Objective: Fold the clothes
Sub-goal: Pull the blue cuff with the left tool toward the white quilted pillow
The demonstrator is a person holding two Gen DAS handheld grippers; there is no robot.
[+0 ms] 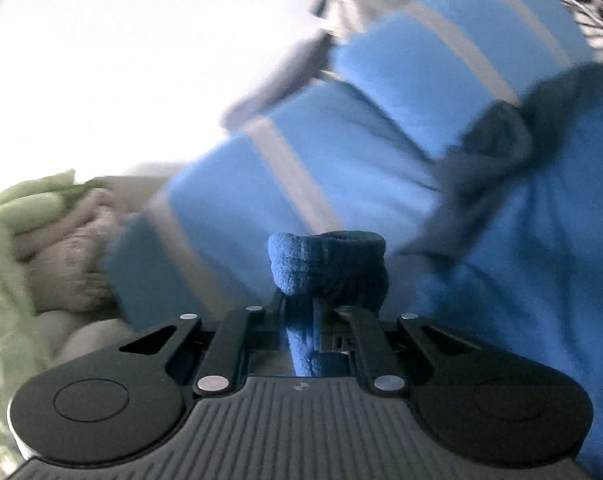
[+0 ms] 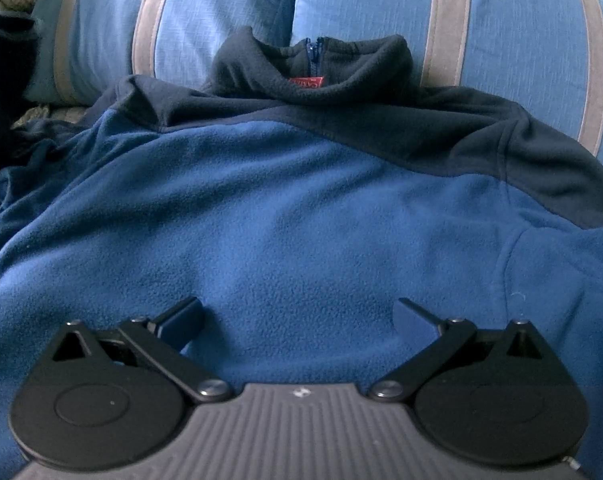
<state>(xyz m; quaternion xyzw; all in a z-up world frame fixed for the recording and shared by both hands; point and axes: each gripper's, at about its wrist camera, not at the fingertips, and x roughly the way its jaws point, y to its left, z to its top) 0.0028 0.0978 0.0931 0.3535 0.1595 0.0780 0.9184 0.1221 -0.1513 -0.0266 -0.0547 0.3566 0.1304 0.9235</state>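
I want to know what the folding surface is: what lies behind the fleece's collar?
Behind the fleece collar stand two blue cushions with grey stripes, meeting above the zip. Whatever is beneath the fleece is covered.

Striped cushions [image 2: 481,40] wall off the far side just behind the fleece [image 2: 281,208].

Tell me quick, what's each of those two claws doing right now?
Left gripper: shut on a bunched piece of the blue fleece jacket.
Right gripper: open, holding nothing, jaws spread just above the jacket's back.
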